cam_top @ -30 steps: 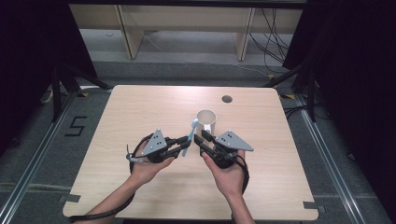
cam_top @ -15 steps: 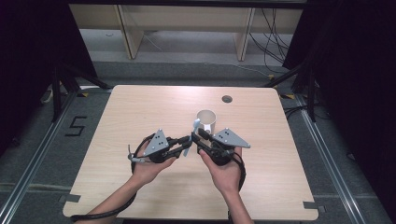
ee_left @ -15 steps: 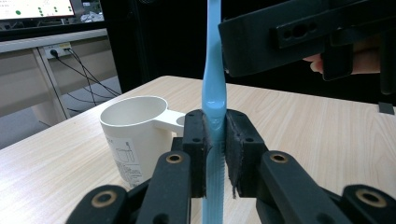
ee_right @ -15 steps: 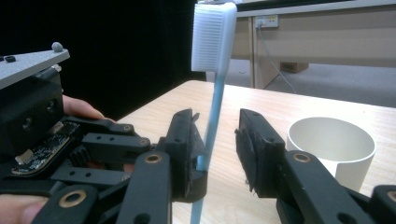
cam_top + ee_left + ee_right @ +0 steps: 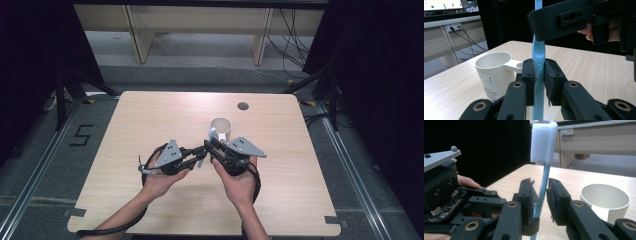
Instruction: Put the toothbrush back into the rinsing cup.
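Blue plastic toothbrush (image 5: 538,53) stands upright between the two grippers above the table (image 5: 150,115), its long axis vertical and its white bristle head (image 5: 541,142) uppermost. The left gripper (image 5: 539,75) is clamped on the handle; its view shows both pads pressed flat against the blue shaft. The right gripper (image 5: 540,200) brackets the same handle: one pad appears to touch it, while a narrow gap shows at the other, so the jaws are judged slightly apart and not gripping.

The white cup (image 5: 221,129) stands on the table just beyond the grippers, mouth up and handle towards them. It lies nearer the right gripper, and a transfer into it would carry the brush forward and slightly right.

The high view gives the layout: both hands meet at table centre, with the cup directly behind. It does not resolve jaw contact. The left gripper view confirms the firm hold and shows the cup handle just behind the jaws. The right gripper view alone shows the bristle head and the empty interior of the cup.
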